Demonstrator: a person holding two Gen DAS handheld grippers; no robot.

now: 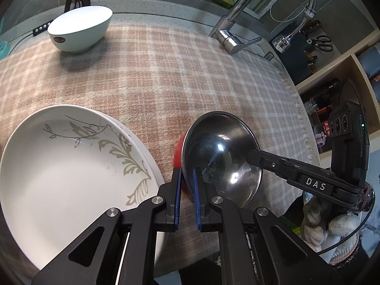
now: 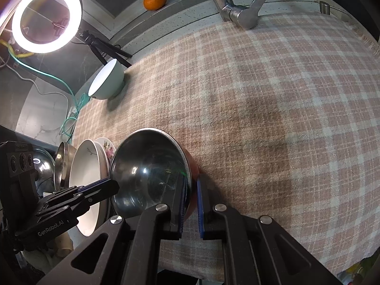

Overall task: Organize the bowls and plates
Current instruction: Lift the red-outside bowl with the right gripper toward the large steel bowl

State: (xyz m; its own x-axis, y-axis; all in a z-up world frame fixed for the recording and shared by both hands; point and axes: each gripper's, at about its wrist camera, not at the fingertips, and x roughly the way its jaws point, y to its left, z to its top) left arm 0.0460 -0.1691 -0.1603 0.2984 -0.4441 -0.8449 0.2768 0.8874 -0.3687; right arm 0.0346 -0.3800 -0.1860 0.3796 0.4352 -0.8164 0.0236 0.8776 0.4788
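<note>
"DAS" on the right gripper (image 1: pixel 251 158); "GenRobot.AI" on the left gripper (image 2: pixel 114 186).

Left gripper (image 1: pixel 187 175) – black angular linkage arms, round silver screw heads, blue pads on fingers (image 1: pixel 176 199). Right gripper (image 2: pixel 190 190) – same build, white "DAS" label on side. Person's hand (image 1: pixel 332 225) in white knit glove.

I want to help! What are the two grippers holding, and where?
Both grip the shiny steel bowl with a red outside by its rim: left gripper on one side, right gripper opposite.
</note>
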